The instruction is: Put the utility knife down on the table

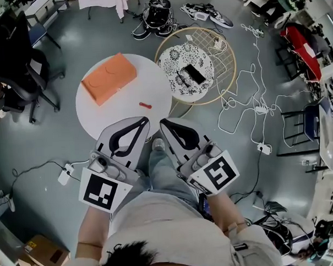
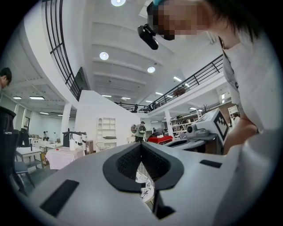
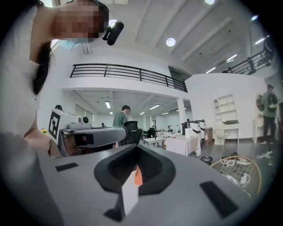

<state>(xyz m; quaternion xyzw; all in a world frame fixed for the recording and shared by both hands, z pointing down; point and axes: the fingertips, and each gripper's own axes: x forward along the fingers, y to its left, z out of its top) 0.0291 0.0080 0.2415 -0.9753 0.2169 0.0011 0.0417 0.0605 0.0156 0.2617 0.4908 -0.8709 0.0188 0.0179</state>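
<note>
Put-down seemingly finished

Nearest, the left hand-held gripper [image 1: 143, 122] and the right hand-held gripper [image 1: 165, 124] were pressed together on nothing, probably idle because nothing remained to carry. Farther away, the utility knife [image 1: 145, 106] lay free on the white tabletop [image 1: 108, 113], near the orange box [image 1: 109, 78].

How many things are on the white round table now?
2. An orange box on the table's left part; a small red knife right of centre, apart from it. The left gripper covers some of the near edge.
</note>
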